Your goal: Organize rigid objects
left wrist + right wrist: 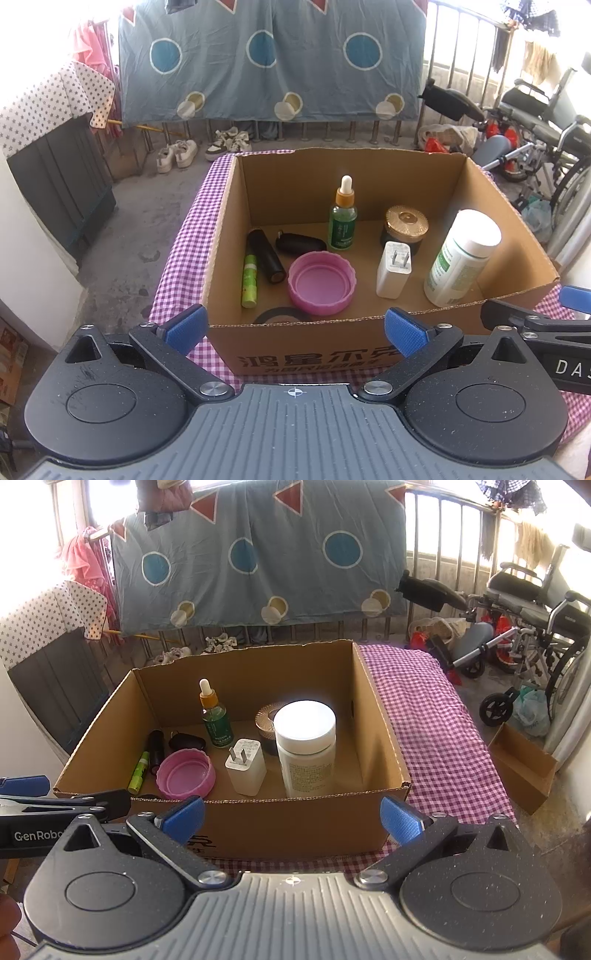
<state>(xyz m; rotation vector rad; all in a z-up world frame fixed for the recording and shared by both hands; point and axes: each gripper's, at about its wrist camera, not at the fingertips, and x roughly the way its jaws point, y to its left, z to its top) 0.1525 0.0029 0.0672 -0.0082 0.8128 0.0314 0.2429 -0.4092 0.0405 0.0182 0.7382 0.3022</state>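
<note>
An open cardboard box (pixel 517 229) (pixel 380 738) stands on a purple checked cloth (pixel 184 236) (pixel 436 716). Inside it are a white bottle (pixel 461 258) (pixel 306 753), a white plug adapter (pixel 393 275) (pixel 246 766), a pink lid (pixel 321 282) (pixel 185 773), a green dropper bottle (pixel 343 218) (pixel 216 716), a gold-lidded jar (pixel 406 225) (pixel 266 720), a black tube (pixel 266 256) (pixel 157 747), a green stick (pixel 249 282) (pixel 139 771) and a black fob (pixel 301 243) (pixel 186 743). My left gripper (pixel 293 328) and right gripper (pixel 291 818) hover open and empty before the box's near wall.
A second small cardboard box (pixel 524 768) sits on the floor at the right. A wheelchair (pixel 532 609) and clutter stand beyond it. Shoes (pixel 177 155) lie by the railing, under a hanging blue sheet (pixel 273 59). A dark cabinet (pixel 62 192) is at the left.
</note>
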